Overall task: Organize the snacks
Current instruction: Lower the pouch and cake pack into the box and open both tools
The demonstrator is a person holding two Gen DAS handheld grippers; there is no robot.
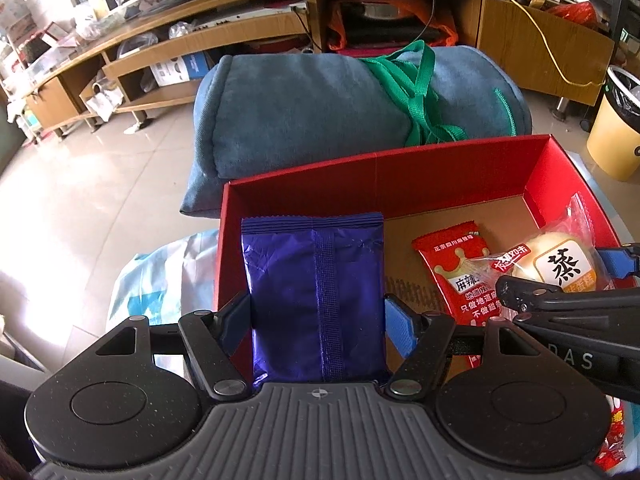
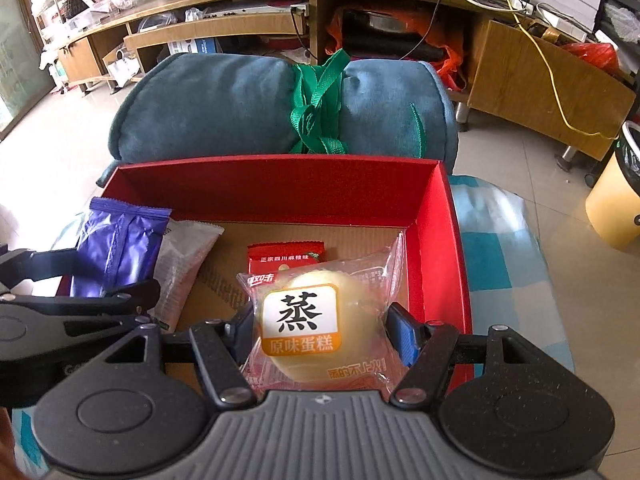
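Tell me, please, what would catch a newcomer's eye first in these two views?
First the red box, open on top, with a rolled blue blanket behind it. Over its left side the left gripper holds a purple packet; at the right, the right gripper grips a wrapped cake above a red sachet.

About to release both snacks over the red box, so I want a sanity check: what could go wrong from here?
1. The steamed cake packet in the right gripper sits over the red spicy snack packet; released here, it probably lands on it.
2. The purple snack packet in the left gripper hangs by the red box's left wall and might catch its rim.
3. The grippers are close together and could bump.
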